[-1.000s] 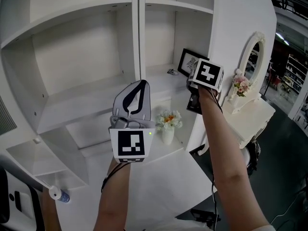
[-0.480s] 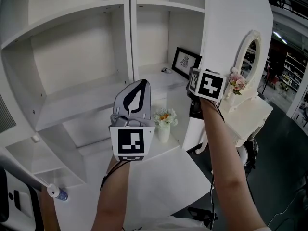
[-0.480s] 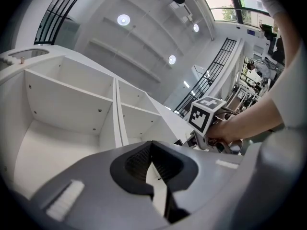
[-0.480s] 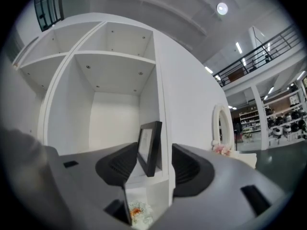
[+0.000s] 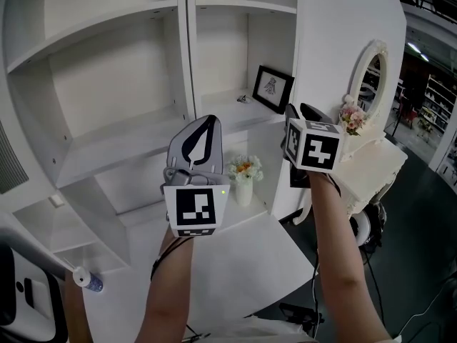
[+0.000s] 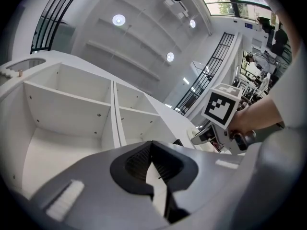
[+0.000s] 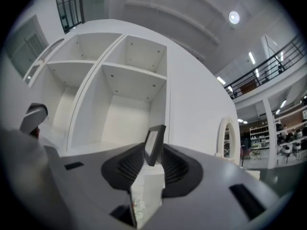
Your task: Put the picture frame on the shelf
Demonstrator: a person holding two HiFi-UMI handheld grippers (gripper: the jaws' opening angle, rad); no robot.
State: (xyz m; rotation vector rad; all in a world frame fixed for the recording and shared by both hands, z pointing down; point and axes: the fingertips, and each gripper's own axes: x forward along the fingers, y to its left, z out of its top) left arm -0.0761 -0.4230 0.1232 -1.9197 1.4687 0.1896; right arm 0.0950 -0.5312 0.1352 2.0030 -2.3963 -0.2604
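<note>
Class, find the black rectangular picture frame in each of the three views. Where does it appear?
Head view: black picture frame upper centre-right, standing on the shelf.
Left gripper view: small dark sliver, lower centre, mostly hidden.
Right gripper view: centre, seen edge-on.
Shared landmark: white shelf's upright divider.

Frame on shelf, in right compartment, by its right wall. Small item just left of frame. Vase on ledge below that compartment. Mirror right of shelf, past side panel. Bottle at shelf's lower left.
</note>
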